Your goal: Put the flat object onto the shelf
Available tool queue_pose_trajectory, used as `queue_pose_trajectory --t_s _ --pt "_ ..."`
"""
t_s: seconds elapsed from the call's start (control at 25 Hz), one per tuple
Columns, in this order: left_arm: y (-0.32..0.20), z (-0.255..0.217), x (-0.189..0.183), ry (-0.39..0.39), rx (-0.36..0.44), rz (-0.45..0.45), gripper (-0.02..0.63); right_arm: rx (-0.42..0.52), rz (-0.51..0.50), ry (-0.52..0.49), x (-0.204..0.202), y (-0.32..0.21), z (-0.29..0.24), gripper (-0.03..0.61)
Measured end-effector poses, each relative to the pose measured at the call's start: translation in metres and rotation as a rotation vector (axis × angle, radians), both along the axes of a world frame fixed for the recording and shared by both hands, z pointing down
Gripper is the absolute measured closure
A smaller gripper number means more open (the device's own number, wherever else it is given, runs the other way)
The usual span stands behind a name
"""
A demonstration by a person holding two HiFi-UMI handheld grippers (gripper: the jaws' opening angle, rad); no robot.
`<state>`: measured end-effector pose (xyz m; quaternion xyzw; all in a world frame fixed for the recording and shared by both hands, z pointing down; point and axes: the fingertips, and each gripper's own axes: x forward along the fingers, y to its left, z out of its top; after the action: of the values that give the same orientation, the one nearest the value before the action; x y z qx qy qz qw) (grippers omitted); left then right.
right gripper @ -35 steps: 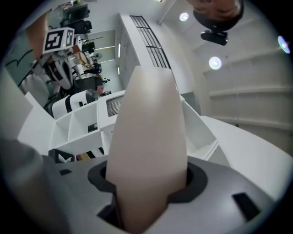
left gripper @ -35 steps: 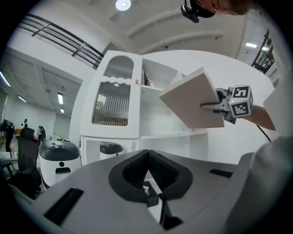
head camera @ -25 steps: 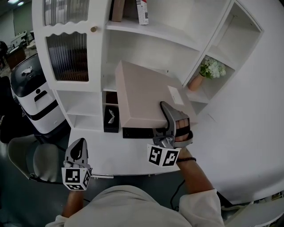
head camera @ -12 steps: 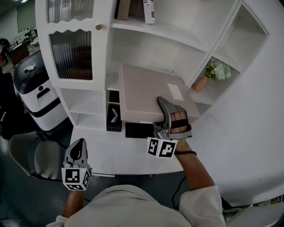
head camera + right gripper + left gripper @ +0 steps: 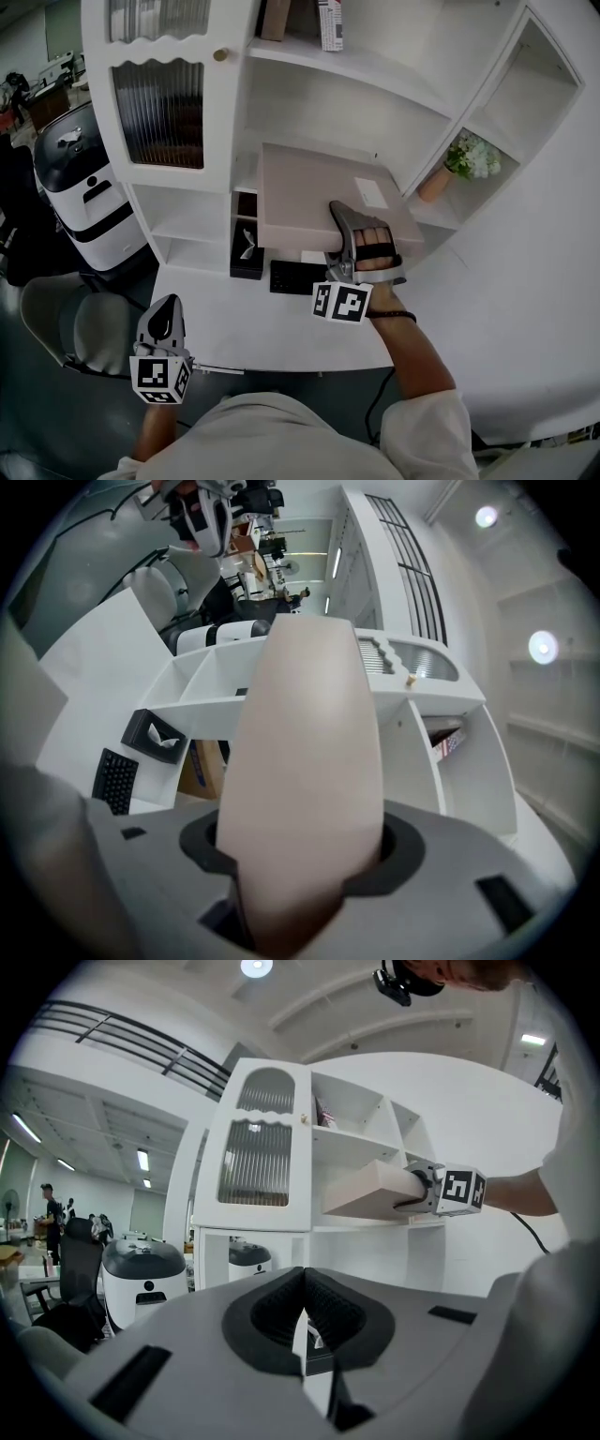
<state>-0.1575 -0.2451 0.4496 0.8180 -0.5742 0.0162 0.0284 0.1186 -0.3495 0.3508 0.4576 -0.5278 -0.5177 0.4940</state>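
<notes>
Down at the person's left side, just off the near edge of the counter [image 5: 244, 323], the left tongs [image 5: 165, 314] hang shut on nothing, pads together. They have no part in this step and are best kept low, clear of the load.

Across the counter, the right tongs [image 5: 349, 234] are clamped on the near edge of the flat box [image 5: 309, 187], jaws held about halfway apart by its thickness. The right gripper view shows the beige board filling the gap between the pads. The box is in the air, roughly level. Its far edge is at the mouth of the shelf [image 5: 319, 108], the wide open bay in the middle of the white unit. Whether that edge already rests on the shelf board I cannot tell.

A wide panel gripped at one edge wants to droop and twist, so the grip should stay firm and the wrist flat. I would set the far edge on the board first and then push straight in, so the shelf takes the weight. The tongs should open only once most of the box is supported.

Clearance matters on both sides. The ribbed-glass door [image 5: 159, 112] stands to the left, and the divider before the flower pot [image 5: 466, 159] to the right. Under the box, the black tissue box [image 5: 247, 251] and keyboard [image 5: 298, 277] should stay untouched.
</notes>
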Motion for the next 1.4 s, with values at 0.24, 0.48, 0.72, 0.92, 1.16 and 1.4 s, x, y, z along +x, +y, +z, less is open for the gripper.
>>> queue_pose_trajectory --t_s 0.24,0.48,0.72,0.92,1.16,1.4 --pt "-0.002 0.003 -0.003 -0.001 -0.01 -0.019 0.614 -0.037 0.01 0.031 0.002 -0.022 0.016 0.302" --pt "-0.007 0.006 -0.004 -0.003 -0.017 -0.032 0.614 -0.05 0.007 0.062 0.001 -0.034 0.024 0.299" --pt "-0.009 0.008 0.0 -0.003 -0.022 -0.033 0.614 -0.049 0.004 0.079 0.001 -0.042 0.036 0.282" --pt "-0.012 0.009 0.002 -0.005 -0.024 -0.033 0.614 -0.059 -0.005 0.083 0.001 -0.053 0.049 0.264" --pt "-0.014 0.01 0.004 -0.007 -0.028 -0.037 0.614 -0.114 -0.009 0.05 0.001 -0.067 0.061 0.241" --pt "-0.016 0.013 0.002 -0.007 -0.037 -0.046 0.614 -0.194 -0.024 0.019 -0.002 -0.076 0.065 0.224"
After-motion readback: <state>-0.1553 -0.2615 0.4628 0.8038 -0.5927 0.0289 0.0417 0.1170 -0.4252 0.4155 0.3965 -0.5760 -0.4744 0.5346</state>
